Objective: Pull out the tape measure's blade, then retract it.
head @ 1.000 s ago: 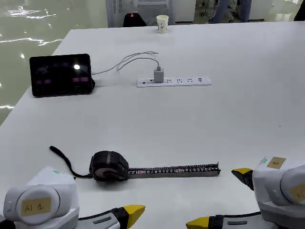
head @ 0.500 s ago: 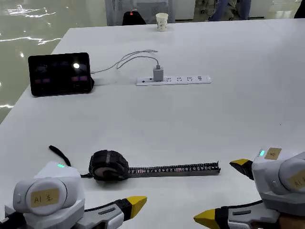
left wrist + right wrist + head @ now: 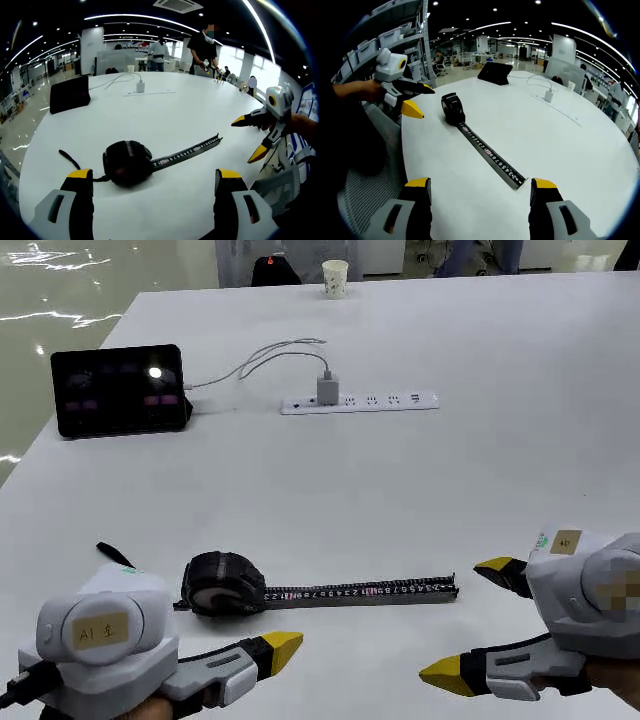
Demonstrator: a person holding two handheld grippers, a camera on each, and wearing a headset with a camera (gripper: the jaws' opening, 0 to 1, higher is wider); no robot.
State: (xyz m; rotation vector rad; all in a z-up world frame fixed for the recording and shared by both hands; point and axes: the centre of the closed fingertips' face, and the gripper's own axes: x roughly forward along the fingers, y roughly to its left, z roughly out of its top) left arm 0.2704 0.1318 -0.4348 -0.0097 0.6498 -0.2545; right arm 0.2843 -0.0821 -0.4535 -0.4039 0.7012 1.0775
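Your left gripper point(image 3: 153, 176) has its jaws spread wide, with nothing between the pads. Just ahead of the gap, clear of both fingers, the tape measure's black case point(image 3: 127, 162) lies on the white table point(image 3: 450, 490). Its wrist strap point(image 3: 70, 159) trails off on the left-finger side. The blade point(image 3: 187, 151) is pulled out and lies flat, running away on the right-finger side toward your other hand.

Your right gripper point(image 3: 480, 184) is spread just as wide and is also empty. The blade's end hook point(image 3: 517, 182) sits just in front of that gap, nearer the right finger and touching neither one. From there the blade runs straight away from the fingers to the case at its far end.

Well beyond both grippers, a white power strip point(image 3: 360, 400) carries a plugged-in charger point(image 3: 328, 390). Its cable point(image 3: 260, 358) leads to a dark tablet point(image 3: 120, 390) propped upright. A paper cup point(image 3: 335, 278) stands near the table's far edge.
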